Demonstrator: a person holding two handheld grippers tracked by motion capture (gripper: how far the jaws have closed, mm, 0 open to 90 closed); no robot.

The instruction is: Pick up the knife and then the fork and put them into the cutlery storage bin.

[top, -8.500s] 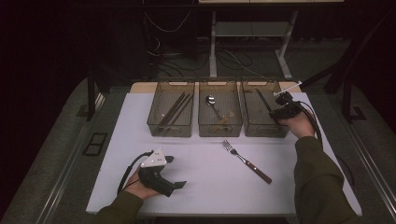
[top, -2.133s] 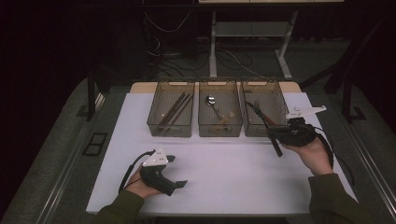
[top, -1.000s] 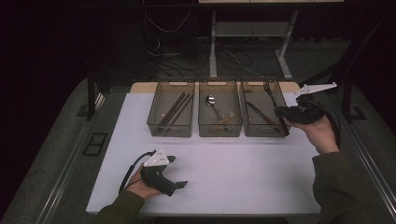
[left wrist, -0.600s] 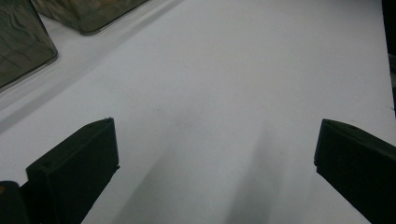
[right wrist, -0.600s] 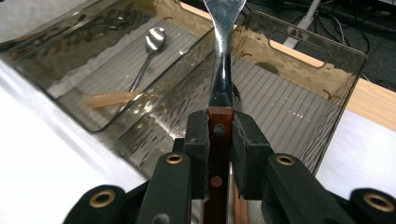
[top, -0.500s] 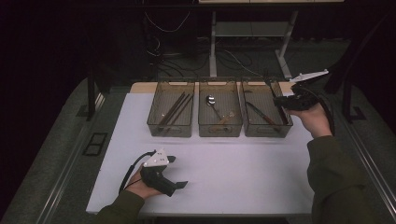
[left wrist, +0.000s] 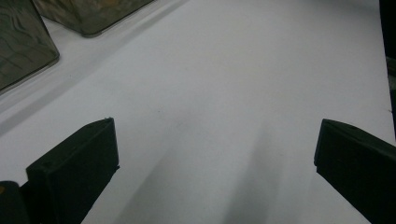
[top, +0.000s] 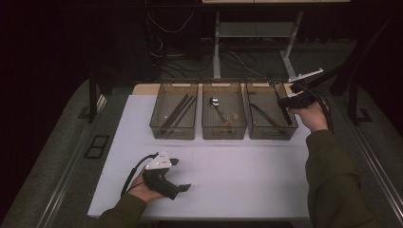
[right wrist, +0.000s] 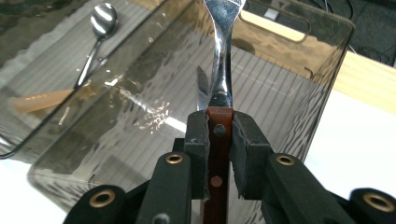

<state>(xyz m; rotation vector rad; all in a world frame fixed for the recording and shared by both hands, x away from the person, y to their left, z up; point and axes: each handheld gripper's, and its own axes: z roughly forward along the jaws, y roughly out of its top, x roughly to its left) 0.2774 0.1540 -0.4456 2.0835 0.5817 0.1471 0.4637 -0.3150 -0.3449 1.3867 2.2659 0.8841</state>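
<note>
The fork [right wrist: 220, 70], clamped by its brown handle in the right gripper [right wrist: 219, 135], hangs over the right-hand bin [top: 272, 130], where a knife [top: 264, 116] already lies; by the look of it only the drop remains. The left gripper [left wrist: 215, 154] rests on the white table [top: 237, 171], jaws spread wide and empty.

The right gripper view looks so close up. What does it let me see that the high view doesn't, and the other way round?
Right gripper view alone: the right gripper's pads clamped on the fork's reddish-brown riveted handle, its steel neck rising over the right bin.

High view alone: the left gripper resting on the white table, and the left bin with dark sticks.

Both: the spoon in the middle bin, and a knife in the right bin.
</note>
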